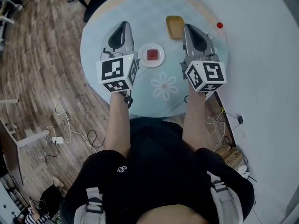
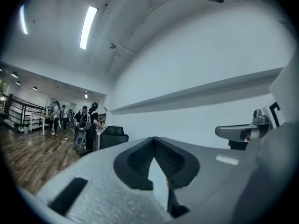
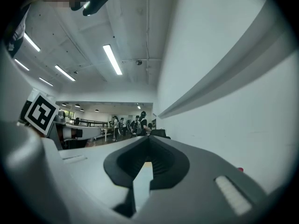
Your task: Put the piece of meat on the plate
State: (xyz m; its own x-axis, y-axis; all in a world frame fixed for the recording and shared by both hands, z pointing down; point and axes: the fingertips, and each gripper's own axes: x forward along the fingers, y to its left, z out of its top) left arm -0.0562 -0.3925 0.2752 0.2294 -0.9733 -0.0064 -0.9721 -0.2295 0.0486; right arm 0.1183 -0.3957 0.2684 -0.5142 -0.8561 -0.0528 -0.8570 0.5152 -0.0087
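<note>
My left gripper [image 2: 155, 158] has its jaws pressed together with nothing in them, and my right gripper [image 3: 148, 160] is the same. Both hang over the round table [image 1: 140, 10], one on each side of the white plate [image 1: 144, 60]. The piece of meat [image 1: 152, 55] lies on that plate, touching neither gripper. A yellow dish [image 1: 174, 26] sits just beyond

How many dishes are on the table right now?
2. A central white plate holding the piece of meat, and a yellow tray farther back on its right. The left claw and right claw may hide more.
</note>
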